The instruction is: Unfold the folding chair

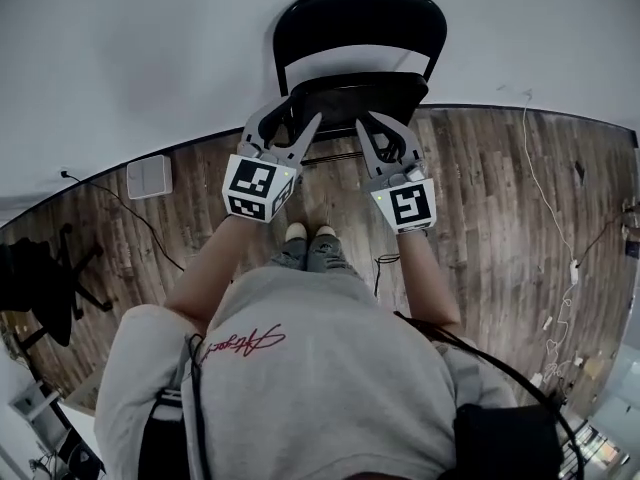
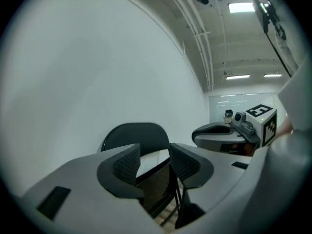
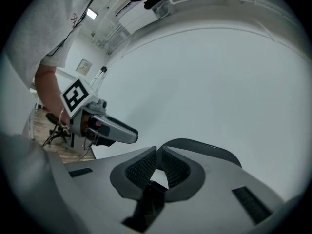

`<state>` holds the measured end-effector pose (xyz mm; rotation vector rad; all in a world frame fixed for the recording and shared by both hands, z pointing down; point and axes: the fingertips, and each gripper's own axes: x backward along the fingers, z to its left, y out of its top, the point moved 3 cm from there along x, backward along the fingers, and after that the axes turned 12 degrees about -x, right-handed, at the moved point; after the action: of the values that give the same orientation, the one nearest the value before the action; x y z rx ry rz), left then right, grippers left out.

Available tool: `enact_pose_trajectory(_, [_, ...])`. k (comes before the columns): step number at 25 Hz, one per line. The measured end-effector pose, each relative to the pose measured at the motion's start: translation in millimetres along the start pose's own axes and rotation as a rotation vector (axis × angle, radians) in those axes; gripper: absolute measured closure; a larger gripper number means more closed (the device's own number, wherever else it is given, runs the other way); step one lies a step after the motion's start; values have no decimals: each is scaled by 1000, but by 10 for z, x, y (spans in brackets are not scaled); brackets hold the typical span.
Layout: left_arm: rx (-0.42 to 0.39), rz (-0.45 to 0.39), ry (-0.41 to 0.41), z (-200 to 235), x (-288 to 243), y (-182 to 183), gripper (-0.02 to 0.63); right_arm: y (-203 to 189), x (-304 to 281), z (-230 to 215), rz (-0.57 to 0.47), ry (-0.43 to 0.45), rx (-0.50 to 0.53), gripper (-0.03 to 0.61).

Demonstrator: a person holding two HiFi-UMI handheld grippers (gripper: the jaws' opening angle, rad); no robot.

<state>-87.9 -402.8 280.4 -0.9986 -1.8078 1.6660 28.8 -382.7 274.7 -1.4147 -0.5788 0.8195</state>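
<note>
Folding chair (image 1: 358,58) on wood floor (image 1: 480,198) by white wall (image 1: 150,58); left gripper (image 2: 155,160) jaws spread, right gripper (image 3: 159,161) jaws pressed together.

The person wears a light grey short-sleeved shirt (image 1: 300,368) with red script lettering on it, too warped to read, plus grey trousers (image 1: 310,256) and pale shoes (image 1: 310,232). A thin black cable (image 1: 197,398) runs down by the left shoulder. The left gripper (image 1: 295,118) and right gripper (image 1: 383,126) are grey moulded shells with dark ribbed pads (image 2: 127,165). Each carries a white cube (image 1: 258,188) with black square markers.
</note>
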Motion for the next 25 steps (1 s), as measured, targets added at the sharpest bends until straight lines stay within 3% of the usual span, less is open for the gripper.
enact_pose_trajectory(1, [14,46,-2,97,-83,-151,421,-86,-100,-50,37,36,42,553])
enact_pose_trajectory(3, [48,148,16,320,-233,-520,373,-274,-312,-140,109,109,134,430])
enact_pose_trajectory(8, [97,418,84,805,-715,-1433,334,-792,-862,-363,294,278,349,380])
enact_pose_trajectory(12, [133,565,109,1083,-1044,-1910,327,-1245,-1358,-366,457,391,500,357])
enact_pose_trajectory(17, [162,628,126,1203,-1346,-2142,327,-1675,-1784,-304,635,450,620,342])
enact_pose_trajectory(25, [136,695,56,1272,-1668,-2419,328,-2135,-2086,-305,867,480,647,337])
